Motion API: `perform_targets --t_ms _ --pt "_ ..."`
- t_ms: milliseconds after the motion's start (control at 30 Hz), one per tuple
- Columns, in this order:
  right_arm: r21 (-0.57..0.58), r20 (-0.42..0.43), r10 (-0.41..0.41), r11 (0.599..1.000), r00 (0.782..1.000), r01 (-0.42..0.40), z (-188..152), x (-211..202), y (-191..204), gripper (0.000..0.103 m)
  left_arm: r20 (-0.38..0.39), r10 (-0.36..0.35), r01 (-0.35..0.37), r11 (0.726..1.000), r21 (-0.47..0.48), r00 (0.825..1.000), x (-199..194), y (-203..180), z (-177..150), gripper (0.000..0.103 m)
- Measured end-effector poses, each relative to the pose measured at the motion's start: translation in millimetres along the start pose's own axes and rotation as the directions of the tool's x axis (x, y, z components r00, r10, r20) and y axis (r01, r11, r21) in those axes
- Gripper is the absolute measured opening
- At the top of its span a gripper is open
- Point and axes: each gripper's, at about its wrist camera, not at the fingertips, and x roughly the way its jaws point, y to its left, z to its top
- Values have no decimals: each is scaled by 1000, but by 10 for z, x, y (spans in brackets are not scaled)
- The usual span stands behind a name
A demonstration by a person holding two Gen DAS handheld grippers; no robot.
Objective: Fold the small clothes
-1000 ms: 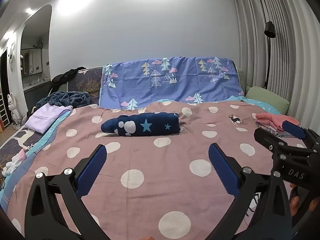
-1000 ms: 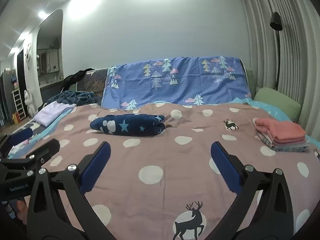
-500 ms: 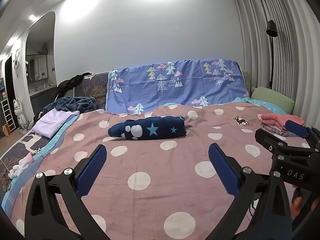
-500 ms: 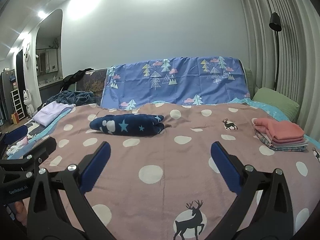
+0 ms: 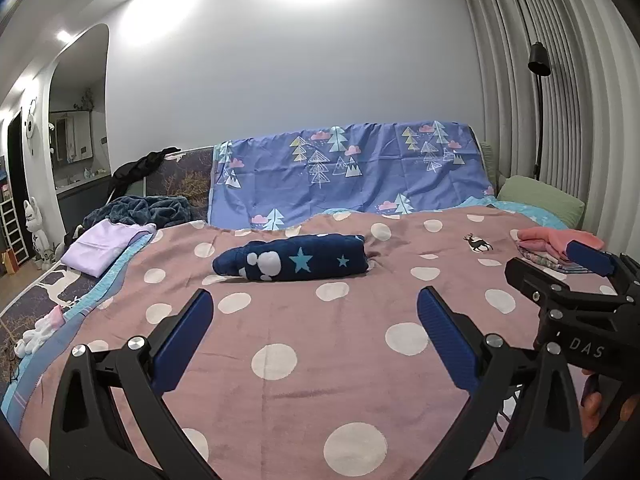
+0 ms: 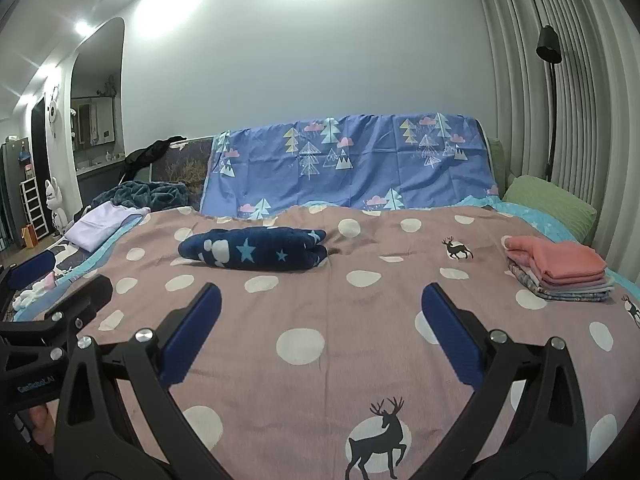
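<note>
Left claw [image 5: 312, 320] and right claw [image 6: 320, 316] wide open, empty. Navy garment [image 6: 256, 254] mid-bed — grab its near-edge corners evenly, likely.

The left gripper [image 5: 314, 330] was a black plastic frame with triangular cut-outs in its two arms, silver round screws at the joints, and a ribbed blue pad lining the inner face of each of its fingers [image 5: 184, 334]. The right gripper [image 6: 320, 326] had the same build, black arms, silver screws and blue ribbed pads; seen from the left wrist camera, its side bore white letters reading "DAS". Bare skin of the right hand [image 5: 596, 408] showed under that black body, and the left gripper's side carried small pale lettering too blurred to read.
</note>
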Motion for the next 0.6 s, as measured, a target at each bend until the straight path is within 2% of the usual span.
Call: perform_targets --t_ms 600 --pt "7 -37 1 1000 999 0 -50 111 -42 101 -44 -13 13 1000 -3 999 144 47 -74 102"
